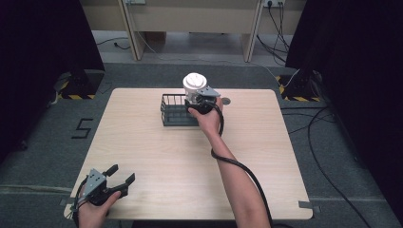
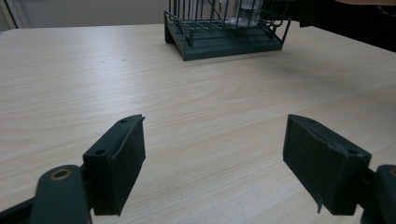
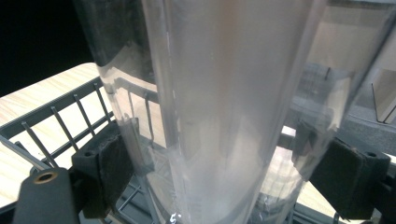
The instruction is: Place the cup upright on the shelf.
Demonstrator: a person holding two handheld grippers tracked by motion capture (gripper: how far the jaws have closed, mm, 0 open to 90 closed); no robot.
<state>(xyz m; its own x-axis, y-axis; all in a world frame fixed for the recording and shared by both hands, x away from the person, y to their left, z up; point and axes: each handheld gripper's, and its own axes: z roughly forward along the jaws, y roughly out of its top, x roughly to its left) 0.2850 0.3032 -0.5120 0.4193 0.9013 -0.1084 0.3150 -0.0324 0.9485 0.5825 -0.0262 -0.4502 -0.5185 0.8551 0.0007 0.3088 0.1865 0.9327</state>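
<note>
A clear plastic cup (image 1: 194, 86) with a white lid stands upright over the right end of the dark wire basket (image 1: 177, 110), the right gripper (image 1: 203, 99) clamped on its wall with 1 pad on each side. The basket sits at the far middle of the wooden table (image 1: 157, 161). Well short of the basket, at the table's near left corner, the left gripper (image 1: 120, 176) rests with its 2 jaws spread wide and nothing between them

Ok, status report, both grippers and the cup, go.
Left gripper open, idle at the near left corner of the table. Right gripper around the clear lidded cup over the wire basket; grip unconfirmed. Nothing in the way.
</note>
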